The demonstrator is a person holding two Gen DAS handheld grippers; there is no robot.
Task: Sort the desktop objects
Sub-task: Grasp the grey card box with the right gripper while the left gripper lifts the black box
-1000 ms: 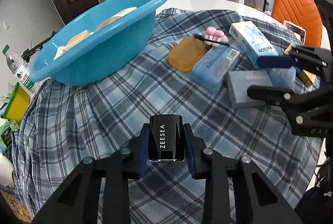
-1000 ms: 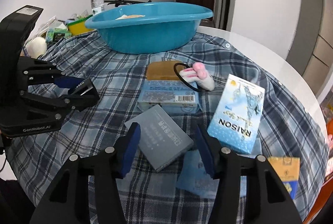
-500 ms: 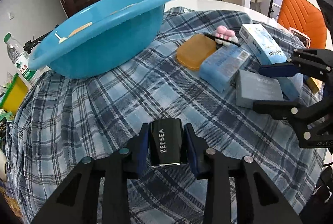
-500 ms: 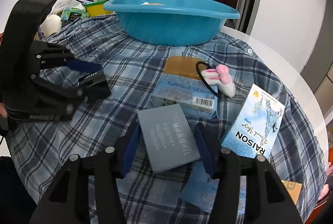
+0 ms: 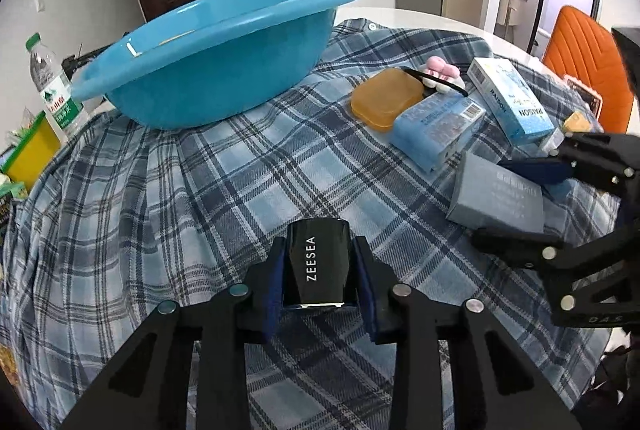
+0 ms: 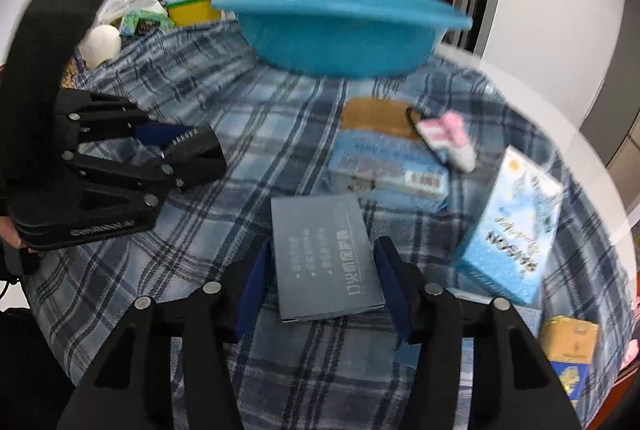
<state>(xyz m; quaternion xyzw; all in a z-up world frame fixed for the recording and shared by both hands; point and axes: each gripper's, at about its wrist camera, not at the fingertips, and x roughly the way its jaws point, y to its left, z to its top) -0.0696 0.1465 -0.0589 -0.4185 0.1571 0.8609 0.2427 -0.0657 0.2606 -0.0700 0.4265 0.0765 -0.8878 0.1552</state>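
Note:
My left gripper (image 5: 318, 276) is shut on a black ZEESEA box (image 5: 317, 262) and holds it low over the plaid cloth; it also shows in the right wrist view (image 6: 182, 154). My right gripper (image 6: 326, 270) is open, its blue pads either side of a grey flat box (image 6: 326, 258) lying on the cloth, not closed on it. The grey box (image 5: 498, 196) and right gripper (image 5: 520, 202) show at the right of the left wrist view. A blue basin (image 5: 216, 50) stands at the back, with small items inside.
An orange soap case (image 5: 384, 98), blue tissue pack (image 5: 438, 124), pink hair tie (image 5: 440, 72) and RAISON box (image 5: 510, 98) lie right of the basin. A yellow box (image 6: 572, 346) lies near the table edge. A water bottle (image 5: 56, 94) and orange chair (image 5: 588, 58) flank the table.
My right gripper has moved forward so its open pads now straddle the grey box. My left gripper with the ZEESEA box has sunk lower toward the cloth.

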